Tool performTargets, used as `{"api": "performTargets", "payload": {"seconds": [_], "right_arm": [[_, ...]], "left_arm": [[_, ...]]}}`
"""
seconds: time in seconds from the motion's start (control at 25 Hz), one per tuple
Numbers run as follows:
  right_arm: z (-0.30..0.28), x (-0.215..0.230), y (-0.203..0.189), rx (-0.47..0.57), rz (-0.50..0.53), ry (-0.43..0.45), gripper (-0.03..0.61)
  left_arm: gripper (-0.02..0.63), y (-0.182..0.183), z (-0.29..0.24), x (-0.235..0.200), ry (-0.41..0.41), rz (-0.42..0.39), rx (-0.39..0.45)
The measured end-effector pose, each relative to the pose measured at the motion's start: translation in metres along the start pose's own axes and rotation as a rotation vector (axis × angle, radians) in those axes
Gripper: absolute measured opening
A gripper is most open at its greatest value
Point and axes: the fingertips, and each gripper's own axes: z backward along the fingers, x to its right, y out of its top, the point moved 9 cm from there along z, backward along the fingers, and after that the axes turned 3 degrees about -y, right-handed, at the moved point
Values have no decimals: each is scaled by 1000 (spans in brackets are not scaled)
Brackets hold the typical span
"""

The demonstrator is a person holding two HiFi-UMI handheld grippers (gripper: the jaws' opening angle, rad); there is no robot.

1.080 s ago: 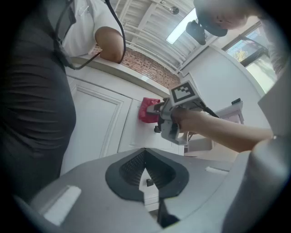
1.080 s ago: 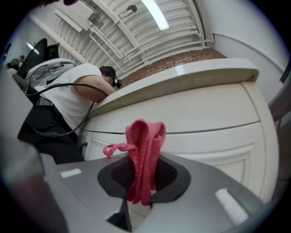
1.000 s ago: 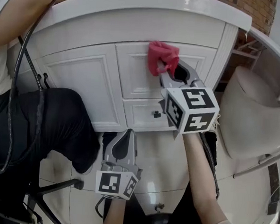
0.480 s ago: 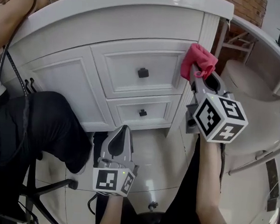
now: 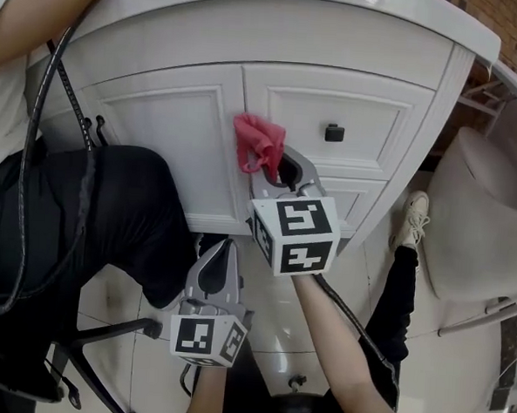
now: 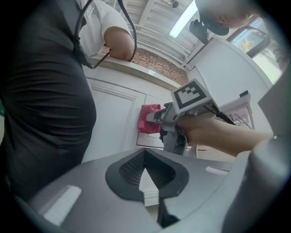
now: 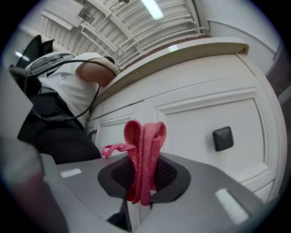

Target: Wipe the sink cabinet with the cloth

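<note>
The right gripper [image 5: 276, 169] has its jaws pinching the pink cloth [image 5: 259, 146]. The cloth is bunched into folds that stand up past the jaw tips, so the fabric, not the grey plastic, meets the white sink cabinet [image 5: 159, 125]. The bunch is pressed against the cabinet front on the upright strip between the door panel and the upper drawer. The drawer's dark knob [image 5: 334, 132] is at 3 o'clock from the cloth and clear of it. By this hold, a wiping pass over the front looks to be in hand; how much of the cabinet has been covered cannot be judged.

The left gripper [image 5: 227, 247] hangs low at 6 o'clock from the right one, over the tiled floor. Its jaws are pressed together at the tips with nothing between them, and it seems parked out of the way. At 9 o'clock another person in dark trousers [image 5: 110, 210] sits close to the cabinet, one arm on the counter [image 5: 297, 7].

No brand, label or readable writing shows. Each gripper's cube carries only black-and-white square markers.
</note>
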Motion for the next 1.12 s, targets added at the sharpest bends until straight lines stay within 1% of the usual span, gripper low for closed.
{"api": "performTargets", "payload": {"seconds": [0.08, 0.12, 0.16, 0.24, 0.28, 0.4, 0.48, 0.56, 0.64, 0.72, 0.8, 0.88, 1.0, 1.12], "right_arm": [[11, 26, 4, 21, -69, -64, 67], [20, 42, 8, 33, -76, -106, 67], [30, 59, 11, 40, -70, -142, 67], [50, 88, 16, 40, -59, -164, 78], [60, 100, 17, 41, -52, -183, 73], [86, 148, 16, 38, 2, -328, 69], [102, 187, 15, 30, -15, -382, 69], [122, 217, 16, 32, -15, -439, 69], [139, 240, 18, 36, -7, -504, 69], [148, 253, 22, 55, -37, -531, 69], [152, 245, 26, 83, -49, -520, 69], [148, 219, 26, 103, -52, -468, 69], [122, 160, 16, 96, -61, -340, 69], [84, 100, -8, 39, -82, -212, 69]], "left_arm": [[13, 0, -3, 1, 6, -10, 3], [13, 0, -7, 5, -6, -10, 6], [13, -1, -12, 11, -25, -7, 10], [13, -4, -20, 24, -60, -4, 15], [12, -6, -23, 31, -74, -4, 17], [13, -8, -34, 53, -107, 0, 15], [14, -8, -36, 66, -113, -20, 20], [12, -8, -35, 75, -110, -49, 26], [13, -8, -36, 78, -109, -52, 22], [13, -9, -35, 76, -100, -49, 16], [13, -10, -33, 71, -85, -53, 11], [14, -11, -30, 63, -72, -48, 10], [13, -7, -25, 49, -47, -35, 26], [13, -5, -17, 34, -25, -25, 34]]}}
